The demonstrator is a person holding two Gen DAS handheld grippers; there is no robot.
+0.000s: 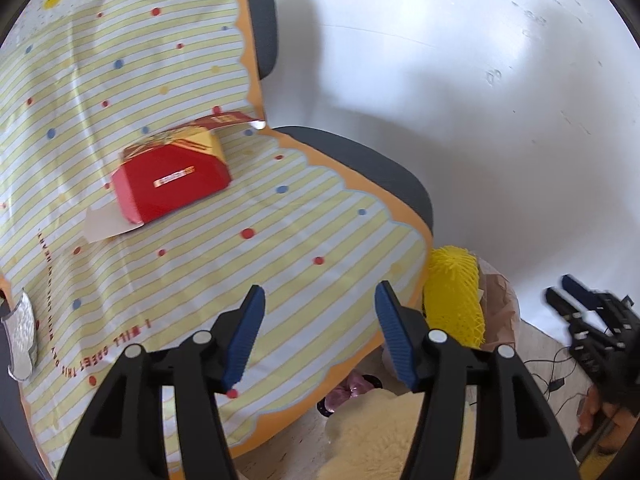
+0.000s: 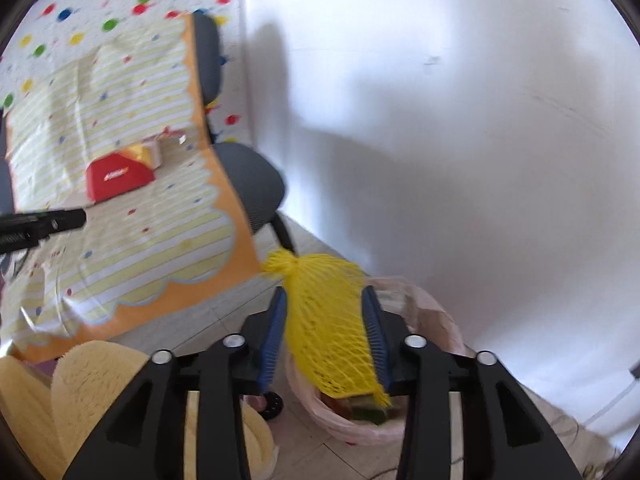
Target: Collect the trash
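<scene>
The right gripper [image 2: 324, 336] sits low in the middle of its view, and its blue fingers [image 2: 273, 338] are partly closed on a yellow net bag [image 2: 326, 320]. The net hangs over a bin with a pale plastic liner [image 2: 436, 312] at the bottom of the frame (there is some trash inside, too blurry to name). In the left view the same net [image 1: 454, 296] shows at the lower right, over the bin [image 1: 502, 300].

The left gripper [image 1: 320, 336] is wide open and holds nothing. It hovers over a striped, dotted cloth [image 1: 200, 240] spread on a grey chair [image 1: 360, 168]. A red box [image 1: 170, 184] lies on the cloth in the left middle of the frame, well apart from the fingers. A shiny wrapper [image 1: 22, 332] lies at the far left edge.
</scene>
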